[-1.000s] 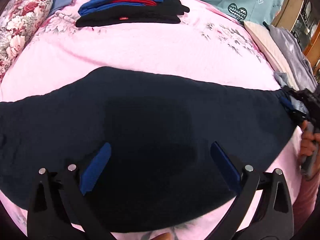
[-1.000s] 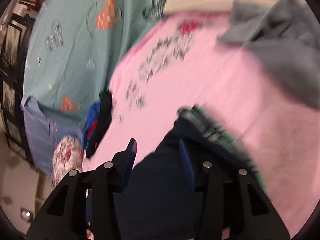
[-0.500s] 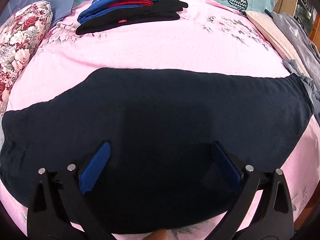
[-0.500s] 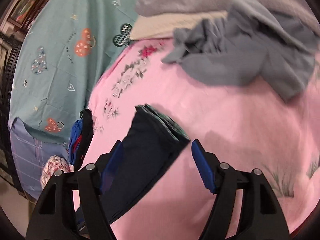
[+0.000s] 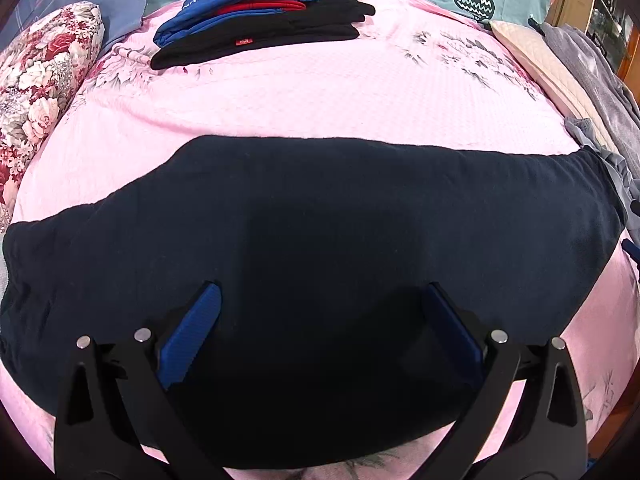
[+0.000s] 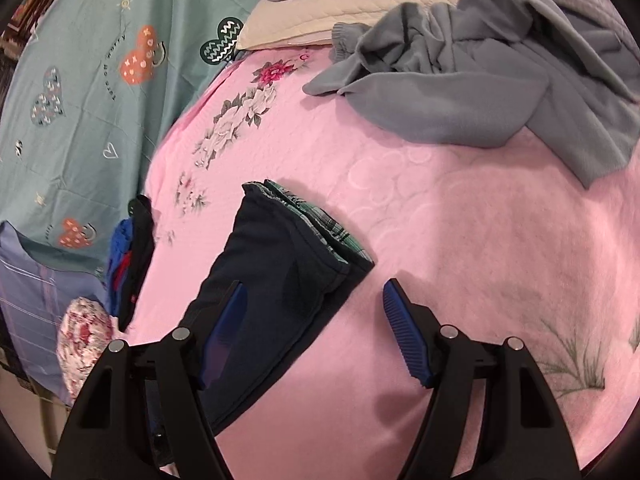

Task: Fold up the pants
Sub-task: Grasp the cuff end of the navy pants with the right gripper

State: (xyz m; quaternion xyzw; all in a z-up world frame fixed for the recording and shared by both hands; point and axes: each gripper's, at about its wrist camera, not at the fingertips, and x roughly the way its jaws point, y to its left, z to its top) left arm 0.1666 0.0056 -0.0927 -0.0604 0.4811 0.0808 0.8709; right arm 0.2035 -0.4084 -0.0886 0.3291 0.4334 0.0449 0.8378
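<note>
Left wrist view: the left gripper (image 5: 320,300) hovers with its blue-padded fingers (image 5: 190,332) spread wide and nothing between them, poised over the navy pants (image 5: 320,220). The pants lie flat as one long dark band across the pink bedspread (image 5: 320,92), running from 9 o'clock to 3 o'clock. Beyond them, toward 12 o'clock, a folded stack of blue, red and black clothes (image 5: 260,20) sits on the spread, well apart from the pants. A floral pillow (image 5: 40,80) lies at 10 o'clock, and grey clothing (image 5: 596,68) is heaped at 2 o'clock.

Right wrist view: the right gripper (image 6: 312,300) is likewise released, its fingers (image 6: 404,332) wide apart and gripping nothing. One end of the pants (image 6: 276,272) lies between them and toward the 9 o'clock finger, showing a green plaid lining (image 6: 320,220) at its edge. A crumpled grey garment (image 6: 460,92) lies near 1 o'clock, a cream pillow (image 6: 312,20) at 12 o'clock, and a teal patterned sheet (image 6: 100,80) from 9 to 11 o'clock.
</note>
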